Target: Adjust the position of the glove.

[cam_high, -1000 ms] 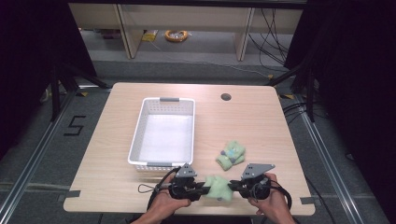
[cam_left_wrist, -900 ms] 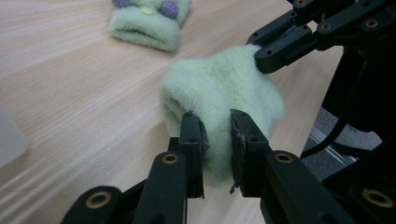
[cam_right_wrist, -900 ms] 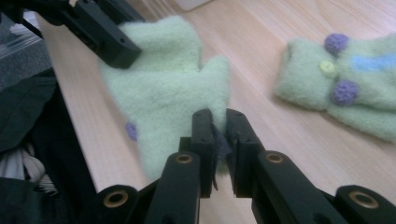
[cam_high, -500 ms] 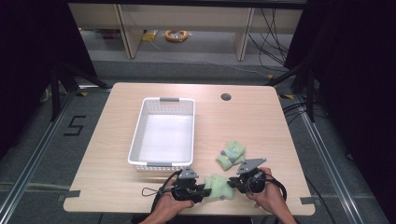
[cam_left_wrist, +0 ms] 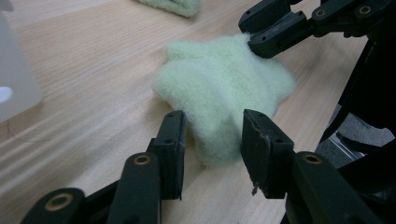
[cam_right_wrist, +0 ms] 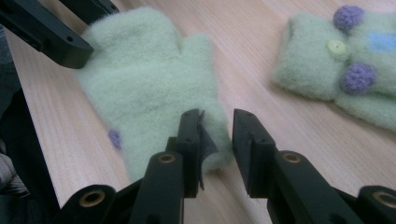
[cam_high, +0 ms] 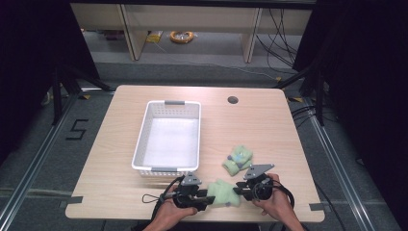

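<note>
Pale green mitten: lies flat on table between both jaw pairs. Left gripper and right gripper have just been opening; jaws now parted, mitten edge loose between them, apparently released. Second mitten beyond. White basket: nothing inside.

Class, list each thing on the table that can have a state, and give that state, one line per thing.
Near mitten: lying flat, between both grippers' fingers.
Far mitten: lying flat, untouched.
Basket: upright, empty.
Left gripper: fingers just opened, astride the near mitten's edge.
Right gripper: fingers just opened, around its other end.
</note>
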`<state>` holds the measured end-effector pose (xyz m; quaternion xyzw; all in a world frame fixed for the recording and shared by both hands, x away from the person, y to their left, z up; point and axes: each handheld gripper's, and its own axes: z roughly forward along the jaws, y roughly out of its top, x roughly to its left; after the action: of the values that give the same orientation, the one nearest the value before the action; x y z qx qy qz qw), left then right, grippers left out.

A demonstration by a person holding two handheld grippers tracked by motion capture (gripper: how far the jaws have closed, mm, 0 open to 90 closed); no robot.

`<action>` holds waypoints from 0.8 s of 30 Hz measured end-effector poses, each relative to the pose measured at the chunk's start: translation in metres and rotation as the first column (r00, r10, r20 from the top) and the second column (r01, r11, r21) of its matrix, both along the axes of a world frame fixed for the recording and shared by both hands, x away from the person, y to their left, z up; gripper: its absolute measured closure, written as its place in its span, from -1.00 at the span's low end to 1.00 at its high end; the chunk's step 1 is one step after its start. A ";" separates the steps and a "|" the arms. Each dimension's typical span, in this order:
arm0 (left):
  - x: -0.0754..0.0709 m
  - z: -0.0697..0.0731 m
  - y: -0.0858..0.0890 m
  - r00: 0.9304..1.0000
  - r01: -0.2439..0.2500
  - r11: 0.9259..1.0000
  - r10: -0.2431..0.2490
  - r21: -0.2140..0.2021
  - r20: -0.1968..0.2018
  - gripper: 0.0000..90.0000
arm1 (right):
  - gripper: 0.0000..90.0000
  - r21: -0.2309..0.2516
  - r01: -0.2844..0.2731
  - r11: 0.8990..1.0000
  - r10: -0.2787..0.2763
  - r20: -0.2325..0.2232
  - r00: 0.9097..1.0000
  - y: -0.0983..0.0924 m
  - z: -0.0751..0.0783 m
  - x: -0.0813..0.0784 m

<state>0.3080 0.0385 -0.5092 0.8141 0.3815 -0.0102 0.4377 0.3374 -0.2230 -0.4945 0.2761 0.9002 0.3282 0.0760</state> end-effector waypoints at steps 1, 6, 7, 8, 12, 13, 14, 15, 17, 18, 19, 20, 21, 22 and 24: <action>-0.001 0.000 0.000 1.000 -0.006 1.000 0.006 -0.004 -0.001 0.29 | 0.61 0.005 0.025 1.000 -0.025 -0.026 0.999 0.000 0.002 -0.002; -0.003 0.002 0.006 1.000 -0.002 1.000 0.002 0.016 0.003 0.20 | 0.51 0.006 0.029 1.000 -0.029 -0.011 1.000 -0.001 0.002 -0.001; -0.003 0.003 0.008 1.000 0.003 1.000 -0.003 0.015 0.006 0.18 | 0.50 0.016 0.032 0.999 -0.031 -0.029 0.999 -0.001 0.003 -0.001; -0.003 0.004 0.009 1.000 -0.010 1.000 0.009 0.012 0.008 0.17 | 0.47 0.001 0.044 0.999 -0.044 -0.019 0.999 -0.002 0.005 -0.002; -0.005 0.009 0.017 1.000 -0.024 1.000 0.023 0.009 0.020 0.07 | 0.36 0.035 0.073 0.997 -0.073 0.009 0.997 -0.006 0.011 -0.001; -0.006 0.010 0.018 0.999 -0.031 0.999 0.031 0.007 0.025 0.05 | 0.36 0.033 0.098 0.995 -0.099 0.003 0.995 -0.007 0.013 -0.001; -0.007 0.011 0.020 0.999 -0.028 1.000 0.028 0.008 0.029 0.03 | 0.35 0.040 0.108 0.993 -0.109 0.015 0.994 -0.009 0.014 0.000; -0.008 0.012 0.021 0.999 -0.032 0.999 0.032 0.006 0.031 0.01 | 0.34 0.049 0.136 0.990 -0.136 -0.002 0.991 -0.011 0.017 0.001; -0.009 0.012 0.024 0.999 -0.028 1.000 0.028 0.008 0.023 -0.03 | 0.29 0.077 0.168 0.983 -0.170 0.011 0.985 -0.012 0.019 0.003; -0.011 0.012 0.024 0.999 -0.031 0.999 0.031 0.010 0.020 -0.06 | 0.28 0.072 0.190 0.979 -0.191 0.008 0.982 -0.013 0.021 0.005; -0.012 0.012 0.024 0.999 -0.037 0.999 0.036 0.009 0.023 -0.07 | 0.28 0.090 0.208 0.974 -0.211 0.021 0.977 -0.014 0.023 0.008; -0.012 0.012 0.025 0.999 -0.031 0.999 0.031 0.006 0.016 -0.07 | 0.28 0.092 0.225 0.970 -0.228 0.020 0.974 -0.014 0.024 0.009; -0.013 0.012 0.026 0.999 -0.033 0.999 0.033 0.007 0.015 -0.07 | 0.26 0.084 0.261 0.962 -0.262 -0.004 0.965 -0.014 0.027 0.011; -0.013 0.011 0.026 0.999 -0.032 0.999 0.032 0.004 0.012 -0.08 | 0.25 0.094 0.282 0.955 -0.284 0.008 0.959 -0.014 0.029 0.016; -0.013 0.011 0.027 0.999 -0.039 0.999 0.039 0.010 0.012 -0.10 | 0.25 0.102 0.307 0.946 -0.309 0.002 0.951 -0.013 0.032 0.023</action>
<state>0.2948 0.0652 -0.4977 0.8089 0.3947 0.0049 0.4358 0.3601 -0.2364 -0.4622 0.4138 0.8276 0.3595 0.1207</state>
